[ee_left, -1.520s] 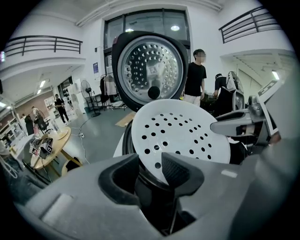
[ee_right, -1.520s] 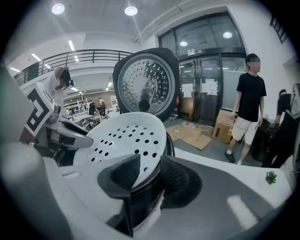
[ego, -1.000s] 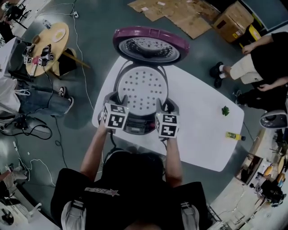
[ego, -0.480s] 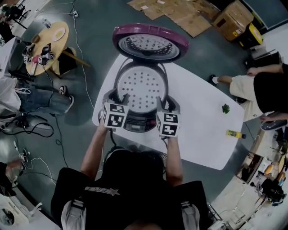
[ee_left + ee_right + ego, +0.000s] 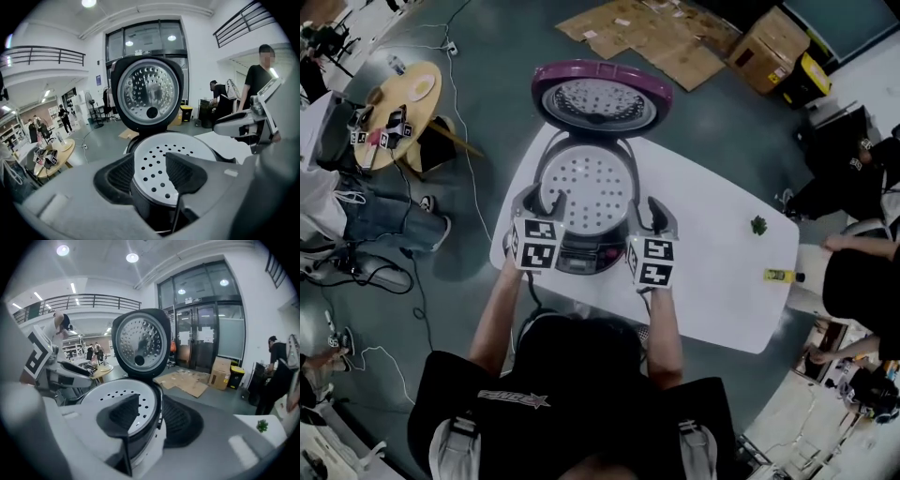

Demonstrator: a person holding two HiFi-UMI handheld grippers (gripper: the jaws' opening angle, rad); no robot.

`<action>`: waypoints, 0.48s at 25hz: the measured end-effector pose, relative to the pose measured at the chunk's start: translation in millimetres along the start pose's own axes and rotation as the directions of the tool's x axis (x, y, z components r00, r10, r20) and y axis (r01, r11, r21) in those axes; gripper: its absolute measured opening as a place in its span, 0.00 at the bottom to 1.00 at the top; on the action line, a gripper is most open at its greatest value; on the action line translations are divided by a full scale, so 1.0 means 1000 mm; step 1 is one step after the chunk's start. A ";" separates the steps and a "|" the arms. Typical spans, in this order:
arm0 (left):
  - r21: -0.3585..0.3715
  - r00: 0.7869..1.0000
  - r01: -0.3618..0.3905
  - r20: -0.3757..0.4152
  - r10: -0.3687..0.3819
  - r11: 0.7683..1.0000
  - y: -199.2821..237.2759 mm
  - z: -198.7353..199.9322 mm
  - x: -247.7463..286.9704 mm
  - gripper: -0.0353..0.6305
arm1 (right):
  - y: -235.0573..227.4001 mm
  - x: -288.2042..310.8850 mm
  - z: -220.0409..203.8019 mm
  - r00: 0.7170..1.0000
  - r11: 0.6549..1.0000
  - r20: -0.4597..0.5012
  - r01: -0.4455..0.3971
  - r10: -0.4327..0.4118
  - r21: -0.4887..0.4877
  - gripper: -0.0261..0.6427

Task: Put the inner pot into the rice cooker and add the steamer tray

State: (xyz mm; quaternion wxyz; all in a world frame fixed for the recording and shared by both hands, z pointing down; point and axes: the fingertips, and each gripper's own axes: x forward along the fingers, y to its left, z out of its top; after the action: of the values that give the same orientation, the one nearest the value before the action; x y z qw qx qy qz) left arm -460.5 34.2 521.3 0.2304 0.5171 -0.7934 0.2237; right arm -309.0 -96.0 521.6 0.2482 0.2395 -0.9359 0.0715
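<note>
The rice cooker [image 5: 581,255] stands on the white table [image 5: 722,281] with its purple lid [image 5: 600,98] swung up at the back. The white perforated steamer tray [image 5: 586,183] lies seated in its mouth. My left gripper [image 5: 542,202] hovers over the tray's left edge and my right gripper [image 5: 661,214] over its right edge. In the left gripper view the open left gripper [image 5: 150,171] frames the tray [image 5: 187,145] without its pads pressing on it. In the right gripper view the right gripper [image 5: 150,418] is also open, one jaw over the tray [image 5: 117,397], the other outside the rim.
A small green item [image 5: 758,225] and a yellow bottle [image 5: 783,276] lie near the table's right end. A round wooden table [image 5: 394,103] stands at far left, flattened cardboard [image 5: 666,33] on the floor behind. People [image 5: 862,281] are at the right edge.
Both grippers have come up off the tray's sides and their jaws stand wider apart. The tray stays in the cooker. The person at the right has shifted.
</note>
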 end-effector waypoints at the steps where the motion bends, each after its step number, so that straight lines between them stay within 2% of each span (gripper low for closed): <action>1: 0.001 1.000 0.000 0.020 0.000 1.000 -0.002 0.006 -0.003 0.38 | -0.003 -0.005 0.006 1.000 1.000 0.021 0.006 -0.006 -0.006 0.28; 7: 0.014 0.984 0.019 0.175 -0.021 1.000 -0.017 0.050 -0.025 0.38 | -0.022 -0.042 0.042 0.986 0.998 0.157 0.053 -0.049 -0.022 0.28; 10: 0.033 0.965 0.039 0.259 -0.047 0.999 -0.031 0.072 -0.038 0.37 | -0.031 -0.065 0.057 0.970 0.997 0.232 0.078 -0.071 -0.021 0.27; 12: 0.048 0.944 0.051 0.323 -0.064 0.998 -0.040 0.086 -0.049 0.36 | -0.036 -0.082 0.065 0.956 0.996 0.280 0.092 -0.083 -0.020 0.27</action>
State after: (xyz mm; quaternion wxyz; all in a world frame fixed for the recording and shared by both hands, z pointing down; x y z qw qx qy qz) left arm -417.9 3.4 428.6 0.0931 0.5742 -0.8005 0.1443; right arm -257.4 -110.2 424.8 0.1209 0.2844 -0.9510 0.0106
